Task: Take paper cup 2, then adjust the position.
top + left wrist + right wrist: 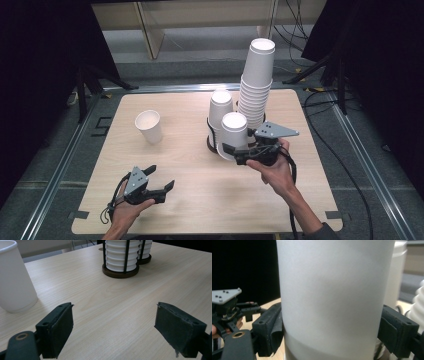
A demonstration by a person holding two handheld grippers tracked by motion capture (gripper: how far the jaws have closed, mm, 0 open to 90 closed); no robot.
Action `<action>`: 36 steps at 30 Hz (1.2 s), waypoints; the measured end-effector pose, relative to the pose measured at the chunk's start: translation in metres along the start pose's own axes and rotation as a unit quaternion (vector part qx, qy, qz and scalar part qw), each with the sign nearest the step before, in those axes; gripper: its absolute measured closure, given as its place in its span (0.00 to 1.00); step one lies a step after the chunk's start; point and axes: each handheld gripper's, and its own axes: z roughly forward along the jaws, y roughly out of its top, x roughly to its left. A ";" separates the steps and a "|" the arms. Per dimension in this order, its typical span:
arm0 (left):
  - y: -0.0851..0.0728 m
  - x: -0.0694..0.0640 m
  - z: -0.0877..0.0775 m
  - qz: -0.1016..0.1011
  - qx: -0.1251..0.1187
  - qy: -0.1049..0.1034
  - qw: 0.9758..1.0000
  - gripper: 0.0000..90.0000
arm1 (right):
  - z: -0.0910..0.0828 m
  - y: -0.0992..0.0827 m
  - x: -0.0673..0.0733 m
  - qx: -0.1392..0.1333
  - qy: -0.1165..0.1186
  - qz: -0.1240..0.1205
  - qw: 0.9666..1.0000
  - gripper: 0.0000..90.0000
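Gripping a white paper cup [233, 135] at centre frame in the high view, my right gripper [235, 151] has its jaws pressed against the cup's sides; the right gripper view confirms both pads on its wall [337, 300]. The cup sits just in front of two racked cup stacks [256, 85]. My left gripper [161, 179], lower left, rests low over the counter [200, 200], jaws spread apart with nothing between them. A lone cup [149, 126] stands upright, upper left.

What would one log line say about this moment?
right tool: shut on paper cup | left tool: open, empty, over table | lone cup: upright, apart | tall cup stack: behind
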 end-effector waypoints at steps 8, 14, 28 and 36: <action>0.001 -0.001 0.000 0.002 0.001 -0.002 1.000 0.16 | 0.013 -0.011 0.004 0.017 0.006 -0.002 1.000 0.19; 0.001 -0.001 -0.001 0.003 -0.004 -0.006 1.000 0.16 | 0.022 -0.020 0.008 0.022 0.023 0.008 0.999 0.19; 0.001 -0.003 0.000 0.004 -0.006 -0.009 1.000 0.16 | 0.039 -0.037 0.019 0.040 0.047 0.014 0.998 0.19; 0.001 -0.005 -0.001 0.005 -0.012 -0.015 1.000 0.16 | 0.044 -0.039 0.022 0.039 0.050 0.002 0.998 0.19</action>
